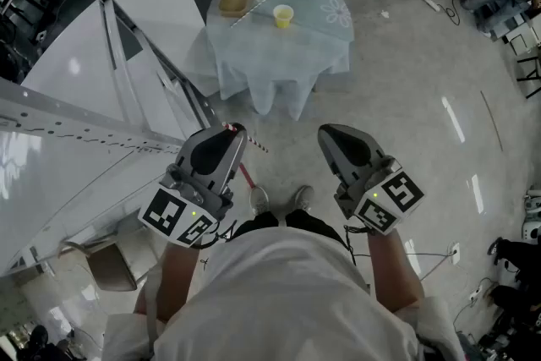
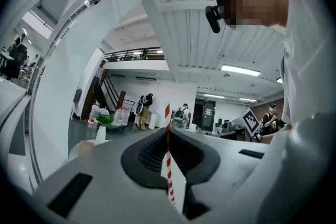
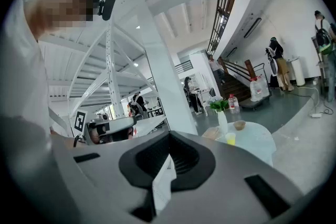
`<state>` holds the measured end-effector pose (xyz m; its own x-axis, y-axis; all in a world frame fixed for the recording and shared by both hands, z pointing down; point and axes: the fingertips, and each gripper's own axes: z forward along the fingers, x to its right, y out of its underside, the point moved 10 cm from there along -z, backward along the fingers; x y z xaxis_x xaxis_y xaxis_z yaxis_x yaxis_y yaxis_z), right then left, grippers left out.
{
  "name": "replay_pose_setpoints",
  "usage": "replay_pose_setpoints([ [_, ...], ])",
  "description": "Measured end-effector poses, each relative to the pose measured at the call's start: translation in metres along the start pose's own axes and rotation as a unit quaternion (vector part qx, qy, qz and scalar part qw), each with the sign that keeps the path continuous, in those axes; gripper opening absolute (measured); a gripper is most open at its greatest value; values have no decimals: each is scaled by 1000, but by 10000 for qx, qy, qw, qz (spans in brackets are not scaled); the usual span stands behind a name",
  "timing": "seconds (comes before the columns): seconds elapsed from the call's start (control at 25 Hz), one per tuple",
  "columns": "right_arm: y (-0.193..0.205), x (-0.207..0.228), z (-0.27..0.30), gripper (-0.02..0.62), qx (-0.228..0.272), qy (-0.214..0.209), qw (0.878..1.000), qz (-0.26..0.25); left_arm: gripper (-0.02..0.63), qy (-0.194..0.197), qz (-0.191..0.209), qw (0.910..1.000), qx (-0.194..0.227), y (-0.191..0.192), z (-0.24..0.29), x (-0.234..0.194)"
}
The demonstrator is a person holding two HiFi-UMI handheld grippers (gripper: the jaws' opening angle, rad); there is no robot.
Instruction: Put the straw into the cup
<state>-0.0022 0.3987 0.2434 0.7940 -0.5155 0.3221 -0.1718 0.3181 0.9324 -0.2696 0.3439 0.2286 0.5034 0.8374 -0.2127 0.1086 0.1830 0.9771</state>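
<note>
Left gripper (image 1: 230, 134): clamped on striped straw (image 1: 256, 144). Right gripper (image 1: 325, 134): closed, empty. Cup (image 1: 283, 15): on distant table (image 1: 254, 55); keep your straw steady while approaching.

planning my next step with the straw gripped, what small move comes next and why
Probably step toward the round pale-clothed table, since the left hand-held gripper is shut on the red-and-white striped straw while the small yellow cup stands well ahead.
</note>
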Motion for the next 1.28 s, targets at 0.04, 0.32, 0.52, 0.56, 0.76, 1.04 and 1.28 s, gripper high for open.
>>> replay_pose_setpoints([
  [0.04, -1, 0, 1, 21, -3, -1, 10000, 4, 29, 3, 1, 10000, 1, -1, 1, -1],
  [0.32, 0, 1, 1, 21, 33, 104, 9999, 39, 29, 40, 6, 10000, -33, 1, 4, 1],
  [0.52, 6, 9, -3, 23, -8, 153, 9998, 137, 29, 30, 0, 10000, -83, 5, 9, 5],
  [0.56, 7, 11, -5, 21, -15, 155, 9998, 153, 29, 19, 8, 10000, -85, 6, 10, 7],
  [0.76, 7, 23, -17, 23, -13, 138, 9996, 227, 29, -98, 47, 9999, -96, 6, 16, 19],
  [1.04, 11, 42, -34, 23, -84, -39, 9996, 278, 29, -256, 107, 9996, -81, 10, 28, 42],
  [1.28, 13, 62, -52, 23, -114, -170, 9994, 296, 29, -406, 172, 9990, -55, 14, 45, 64],
])
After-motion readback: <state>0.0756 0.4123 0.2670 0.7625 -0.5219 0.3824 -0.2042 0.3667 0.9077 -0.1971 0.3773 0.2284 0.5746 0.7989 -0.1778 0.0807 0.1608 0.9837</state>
